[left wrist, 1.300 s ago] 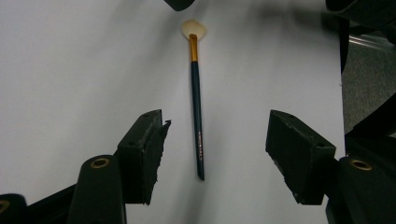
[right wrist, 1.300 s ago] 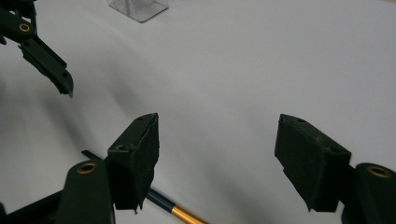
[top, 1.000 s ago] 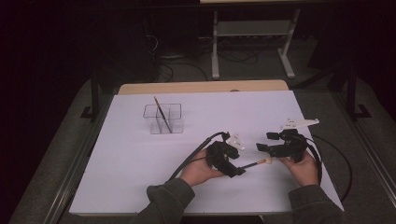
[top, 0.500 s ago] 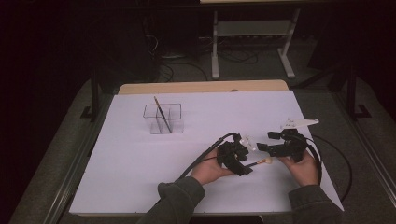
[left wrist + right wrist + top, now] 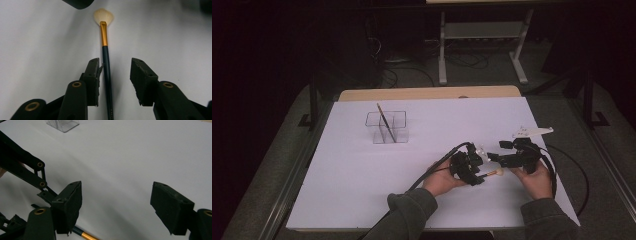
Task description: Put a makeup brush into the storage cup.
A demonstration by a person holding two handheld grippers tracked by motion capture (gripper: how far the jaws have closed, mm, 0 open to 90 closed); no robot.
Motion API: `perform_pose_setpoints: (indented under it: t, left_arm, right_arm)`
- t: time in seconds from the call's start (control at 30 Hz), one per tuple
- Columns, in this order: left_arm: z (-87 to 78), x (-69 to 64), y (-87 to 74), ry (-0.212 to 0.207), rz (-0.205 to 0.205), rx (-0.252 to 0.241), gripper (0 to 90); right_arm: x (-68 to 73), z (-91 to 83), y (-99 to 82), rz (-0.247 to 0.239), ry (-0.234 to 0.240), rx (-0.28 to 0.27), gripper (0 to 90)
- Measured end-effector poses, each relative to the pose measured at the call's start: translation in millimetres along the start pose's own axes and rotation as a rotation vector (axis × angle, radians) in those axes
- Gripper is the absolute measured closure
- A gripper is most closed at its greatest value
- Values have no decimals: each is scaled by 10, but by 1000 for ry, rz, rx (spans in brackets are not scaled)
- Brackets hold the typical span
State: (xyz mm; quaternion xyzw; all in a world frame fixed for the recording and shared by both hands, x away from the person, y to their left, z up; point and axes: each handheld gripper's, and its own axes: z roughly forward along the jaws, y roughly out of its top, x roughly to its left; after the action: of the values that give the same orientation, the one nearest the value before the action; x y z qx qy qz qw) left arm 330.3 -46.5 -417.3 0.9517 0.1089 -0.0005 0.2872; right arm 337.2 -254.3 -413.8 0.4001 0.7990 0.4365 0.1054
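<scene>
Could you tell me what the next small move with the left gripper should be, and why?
Probably finish closing the left gripper on the brush. Its jaws have just been closing, and the dark handle lies between them on the white table cover, close against one pad with a gap to the other. The right gripper stands open beside it.

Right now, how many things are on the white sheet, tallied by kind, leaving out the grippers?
Makeup brushes: 2, one lying flat, one standing in the organizer
Clear organizers: 1
Total: 3
</scene>
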Motion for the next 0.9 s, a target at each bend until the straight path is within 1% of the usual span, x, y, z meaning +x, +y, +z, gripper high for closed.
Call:
perform_pose_setpoints:
  t: [0.1, 0.13, 0.23, 0.27, 0.33, 0.4, 0.47, 0.53, 0.63, 0.7, 0.9]
  left_arm:
    - [22, 8, 8, 4, 1, 5, 625]
    - [42, 14, 11, 2, -7, 8, 631]
    - [68, 21, 13, 2, -14, 16, 646]
    - [75, 32, 14, 7, -5, 21, 650]
    - [82, 48, 15, 3, 1, 30, 660]
    - [93, 51, 10, 0, -4, 30, 671]
    - [105, 44, 4, 6, -7, 36, 685]
    - [109, 47, 6, 9, 2, 43, 701]
    - [118, 44, 6, 9, 4, 45, 715]
    - [126, 40, 6, 16, 14, 56, 728]
    - [136, 37, 7, 24, 16, 64, 762]
  right_arm:
    - [-4, 3, -3, 1, -3, 3, 245]
    - [-12, 6, -9, -1, -4, -1, 245]
    - [-18, 2, -12, 1, -7, -3, 245]
    - [-21, 2, -14, -2, -7, -4, 245]
    - [-23, 2, -16, 0, -7, -2, 246]
    - [-17, 3, -15, 6, -7, 2, 246]
    - [-16, 1, -16, 6, -6, 2, 247]
    - [-20, -1, -20, 7, -7, 3, 247]
    - [-21, -6, -21, 12, -9, 3, 247]
    - [-19, -9, -21, 16, -8, 2, 248]
    - [-20, -5, -22, 11, -9, 2, 249]
